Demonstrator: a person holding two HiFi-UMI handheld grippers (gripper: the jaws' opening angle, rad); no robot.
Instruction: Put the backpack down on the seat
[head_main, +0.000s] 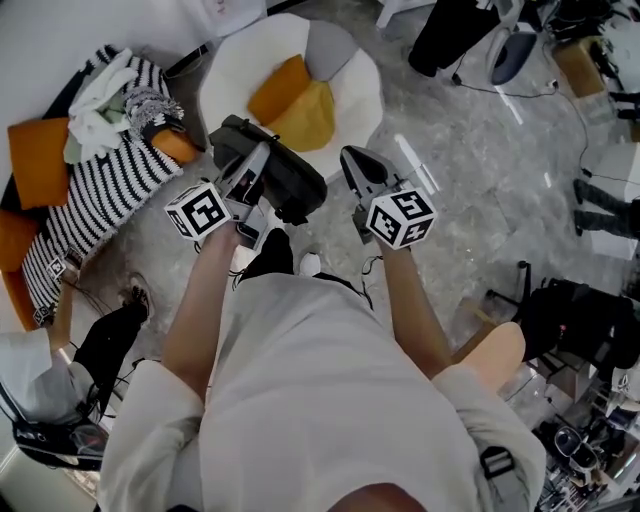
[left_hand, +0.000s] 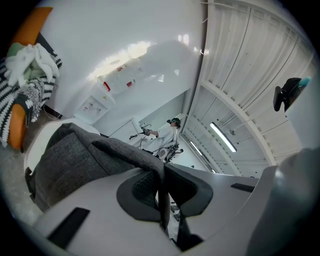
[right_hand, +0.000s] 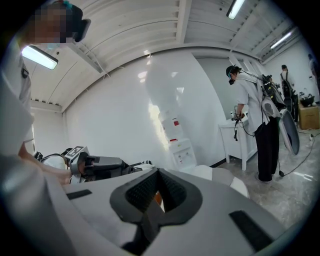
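A dark grey backpack (head_main: 290, 180) hangs in the air in front of me, just short of a white round seat (head_main: 360, 95). My left gripper (head_main: 262, 152) is shut on a thin fold of the backpack's top. In the left gripper view the grey fabric (left_hand: 70, 165) fills the lower left and the left gripper (left_hand: 162, 192) pinches a strip of it. My right gripper (head_main: 352, 158) is held beside the bag, to its right, and touches nothing. The right gripper (right_hand: 156, 197) has its jaws together with nothing between them. An orange cushion (head_main: 280, 85), a yellow cushion (head_main: 305, 115) and a grey one lie on the seat.
A sofa with a striped blanket (head_main: 100, 180), orange cushions (head_main: 40, 160) and loose clothes stands at the left. A person sits on the floor at lower left (head_main: 110, 345). Dark bags (head_main: 580, 320) lie at the right. Another person (right_hand: 255, 115) stands by a white table.
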